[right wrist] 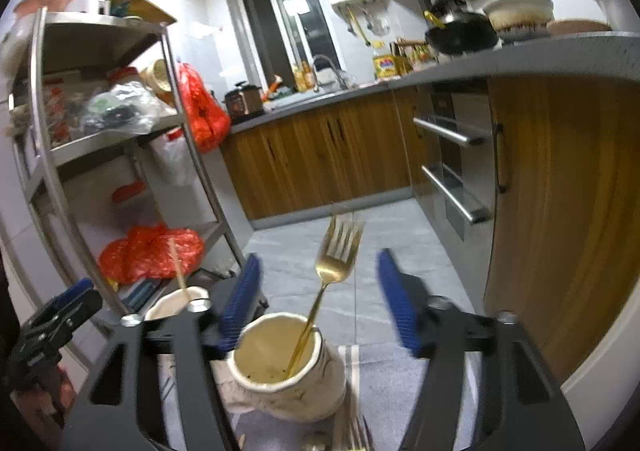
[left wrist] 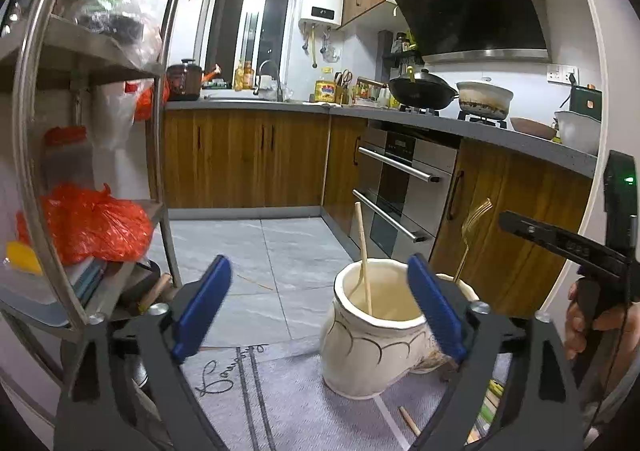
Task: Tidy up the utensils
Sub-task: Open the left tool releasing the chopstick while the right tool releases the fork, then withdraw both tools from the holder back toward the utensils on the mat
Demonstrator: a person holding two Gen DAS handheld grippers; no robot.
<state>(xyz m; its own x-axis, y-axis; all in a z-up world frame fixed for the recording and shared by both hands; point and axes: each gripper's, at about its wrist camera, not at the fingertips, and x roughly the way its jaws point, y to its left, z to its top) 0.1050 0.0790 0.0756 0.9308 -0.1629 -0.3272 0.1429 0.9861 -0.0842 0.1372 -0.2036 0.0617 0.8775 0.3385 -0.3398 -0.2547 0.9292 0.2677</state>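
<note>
My left gripper (left wrist: 320, 307) stands wide apart, empty, just before a cream ceramic double-pot holder with gold scallop lines (left wrist: 360, 355) on a grey mat (left wrist: 288, 403); a wooden chopstick (left wrist: 363, 251) leans in its near pot. My right gripper (right wrist: 320, 299) is also spread, holding nothing, and a gold metal fork (right wrist: 334, 271) stands tines-up, tilted, in the other pot.
</note>
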